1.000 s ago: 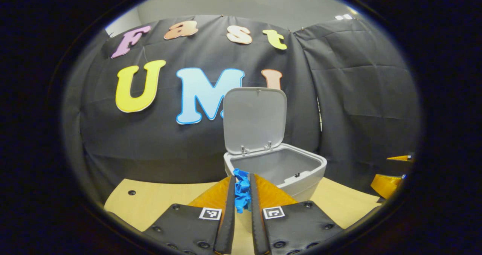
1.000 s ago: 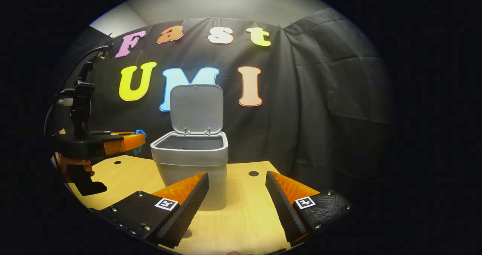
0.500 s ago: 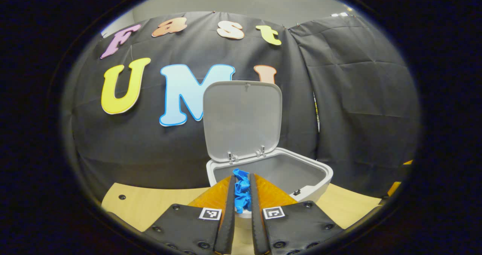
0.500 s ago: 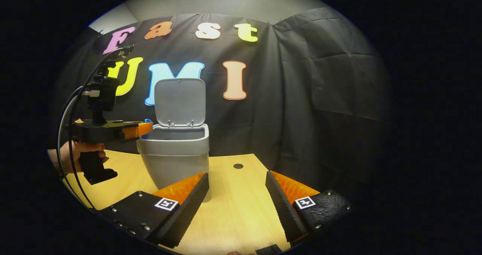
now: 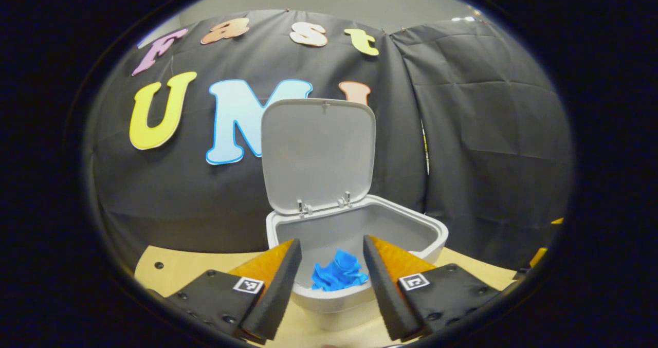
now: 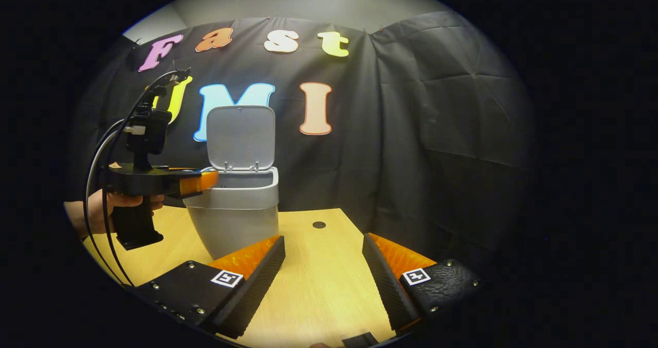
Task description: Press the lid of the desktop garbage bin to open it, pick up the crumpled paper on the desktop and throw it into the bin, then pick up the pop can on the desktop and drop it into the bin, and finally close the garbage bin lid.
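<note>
In the left gripper view, the left gripper [image 5: 331, 271] is held over the near rim of the bin [image 5: 432, 230] with its jaws spread wide and nothing between them; the crumpled paper [image 5: 339, 272] — a blue wad — is seen in the gap, inside the bin's mouth, though whether it is falling or resting cannot be told. The lid [image 5: 318, 152] is stood upright at 12 o'clock. The paper is judged light, soft and easily crushed, so any pinch across its bulk would serve. In the right gripper view, the left gripper is seen at 9 o'clock, poised at the bin's rim, while the right gripper [image 6: 324, 271] is held low over the desk [image 6: 318, 286], jaws wide and empty. The pop can — judged light, thin-walled and slippery — is best taken across its middle.
</note>
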{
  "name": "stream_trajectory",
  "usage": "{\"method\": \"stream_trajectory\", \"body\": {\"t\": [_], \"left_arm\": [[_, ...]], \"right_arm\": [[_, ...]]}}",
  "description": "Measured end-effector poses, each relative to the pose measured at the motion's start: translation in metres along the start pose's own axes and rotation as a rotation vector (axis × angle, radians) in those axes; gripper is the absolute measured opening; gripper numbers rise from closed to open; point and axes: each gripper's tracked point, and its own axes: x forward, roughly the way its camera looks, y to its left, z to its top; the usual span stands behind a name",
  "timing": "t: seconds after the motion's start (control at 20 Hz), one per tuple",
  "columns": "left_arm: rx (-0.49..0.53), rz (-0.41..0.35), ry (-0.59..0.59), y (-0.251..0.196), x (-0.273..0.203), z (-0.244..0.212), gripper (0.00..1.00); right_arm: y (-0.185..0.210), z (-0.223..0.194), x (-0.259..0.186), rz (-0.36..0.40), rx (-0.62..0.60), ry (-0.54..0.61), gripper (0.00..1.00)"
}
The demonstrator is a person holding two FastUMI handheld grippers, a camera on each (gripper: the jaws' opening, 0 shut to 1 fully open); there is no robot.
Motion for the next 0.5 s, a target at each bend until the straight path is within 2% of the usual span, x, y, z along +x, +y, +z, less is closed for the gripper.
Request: {"method": "stream_trajectory", "body": {"t": [0.05,0.15,0.2,0.3,0.35,0.4,0.5], "left_arm": [[0.001,0.004,-0.007,0.001,-0.005,0.004,0.90],[0.007,0.017,-0.020,0.003,-0.013,0.010,0.97],[0.009,0.024,-0.024,0.007,-0.018,0.012,0.93],[-0.006,0.037,-0.040,0.012,-0.031,0.017,0.93],[-0.021,0.041,-0.052,0.013,-0.039,0.020,0.89],[-0.036,0.048,-0.068,0.017,-0.049,0.023,0.97],[-0.049,0.078,-0.107,0.029,-0.072,0.033,0.94]], "right_arm": [[0.007,0.000,0.001,0.020,0.000,0.003,0.97],[0.021,-0.002,0.004,0.059,-0.008,0.002,0.97],[0.029,-0.001,0.005,0.078,-0.013,0.000,0.97],[0.047,-0.003,0.007,0.128,-0.023,0.001,0.97],[0.054,-0.005,0.007,0.152,-0.028,0.003,0.97],[0.065,-0.007,0.008,0.182,-0.033,0.008,0.97],[0.079,-0.013,0.011,0.247,-0.041,0.023,0.97]]}}
